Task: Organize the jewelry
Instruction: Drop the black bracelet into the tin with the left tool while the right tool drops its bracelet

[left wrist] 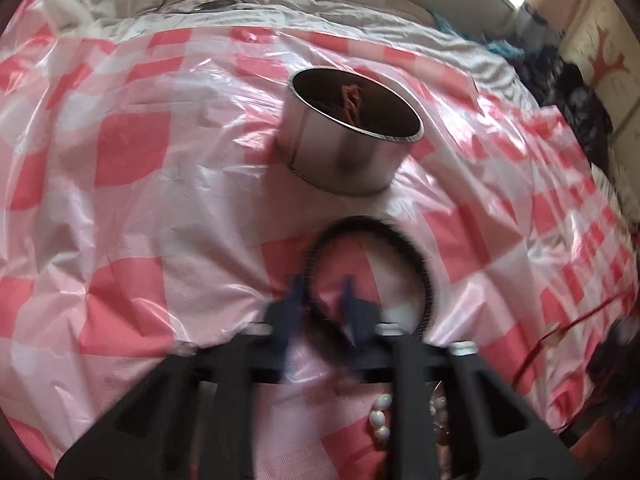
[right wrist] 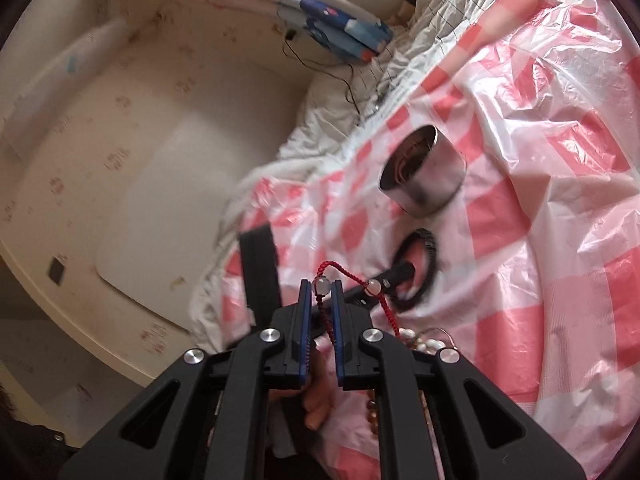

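My left gripper [left wrist: 322, 294] points down at the pink checked sheet. It is blurred and looks shut on the left side of a black ring bracelet [left wrist: 404, 240]. From the right wrist view the same black bracelet [right wrist: 430, 248] lies below the tin, with the left gripper's finger across it. My right gripper [right wrist: 322, 292] is shut on a red cord bracelet [right wrist: 390, 312], with one of its clear beads [right wrist: 323, 285] between the tips and the cord hanging to the right. A round metal tin [left wrist: 352, 148] [right wrist: 428, 180] stands open beyond, holding something pinkish.
A pink-and-white checked plastic sheet [left wrist: 132, 148] covers the bed. White pearl beads [left wrist: 380, 420] [right wrist: 424, 342] lie near the grippers. Fingers of a hand [right wrist: 318, 400] show under the right gripper. Rumpled white bedding [left wrist: 280, 4] with a black cable lies behind, and dark clothes [left wrist: 580, 104] are piled at the right.
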Demonstrator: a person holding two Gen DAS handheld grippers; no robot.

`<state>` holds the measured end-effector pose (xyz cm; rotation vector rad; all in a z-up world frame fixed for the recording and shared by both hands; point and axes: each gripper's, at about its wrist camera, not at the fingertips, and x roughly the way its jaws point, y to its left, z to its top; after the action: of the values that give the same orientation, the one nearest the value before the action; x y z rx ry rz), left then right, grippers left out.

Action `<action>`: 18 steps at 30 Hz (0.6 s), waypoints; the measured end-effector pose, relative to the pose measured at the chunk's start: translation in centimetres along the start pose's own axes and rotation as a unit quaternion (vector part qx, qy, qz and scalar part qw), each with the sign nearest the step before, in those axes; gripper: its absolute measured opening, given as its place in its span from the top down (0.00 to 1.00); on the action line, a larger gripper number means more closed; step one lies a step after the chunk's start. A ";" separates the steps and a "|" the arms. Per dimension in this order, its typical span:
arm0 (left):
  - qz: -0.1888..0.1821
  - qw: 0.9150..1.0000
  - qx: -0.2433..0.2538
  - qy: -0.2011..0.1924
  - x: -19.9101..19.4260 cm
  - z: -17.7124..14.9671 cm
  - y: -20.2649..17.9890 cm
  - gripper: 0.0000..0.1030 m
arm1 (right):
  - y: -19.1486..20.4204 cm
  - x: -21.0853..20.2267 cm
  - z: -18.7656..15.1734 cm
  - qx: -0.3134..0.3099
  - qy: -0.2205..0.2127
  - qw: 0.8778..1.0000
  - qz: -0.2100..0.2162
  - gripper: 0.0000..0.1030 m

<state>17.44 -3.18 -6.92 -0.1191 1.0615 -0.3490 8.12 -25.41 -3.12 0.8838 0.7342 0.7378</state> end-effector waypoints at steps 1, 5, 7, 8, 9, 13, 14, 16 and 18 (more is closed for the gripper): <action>-0.011 1.000 -0.004 0.000 -0.2 0.0 0.0 0.92 | 0.0 -0.5 0.3 0.005 -0.008 1.000 0.011 0.90; -0.084 0.995 -0.031 -0.034 -2.7 0.0 0.3 0.93 | 0.2 -1.8 1.1 0.011 -0.040 0.998 0.041 0.90; -0.106 0.992 -0.034 -0.062 -4.4 0.3 0.3 0.93 | 0.3 -2.4 1.8 0.011 -0.055 0.997 0.055 0.90; -0.108 0.990 -0.032 -0.078 -5.3 0.6 0.3 0.93 | 0.2 -2.4 2.3 0.013 -0.059 0.996 0.061 0.90; -0.108 0.990 -0.033 -0.088 -5.8 1.1 0.2 0.93 | 0.3 -2.3 2.7 0.014 -0.061 0.996 0.063 0.90; -0.074 0.989 -0.023 -0.123 -6.9 4.2 0.1 0.93 | 0.7 -0.8 6.0 0.002 -0.069 0.996 0.063 0.90; -0.068 0.989 -0.023 -0.129 -6.9 5.0 0.2 0.93 | 0.8 -0.2 6.8 -0.001 -0.072 0.995 0.064 0.90; -0.053 0.989 -0.017 -0.140 -6.7 6.9 0.1 0.93 | 0.9 1.2 8.6 -0.009 -0.076 0.995 0.064 0.90; -0.038 0.988 -0.009 -0.146 -6.1 8.5 0.0 0.93 | 0.8 2.4 9.9 -0.013 -0.078 0.995 0.061 0.90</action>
<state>22.19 -1.67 2.35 -0.2210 0.7711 -0.3770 17.22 -27.10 1.34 0.9580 0.5349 0.7759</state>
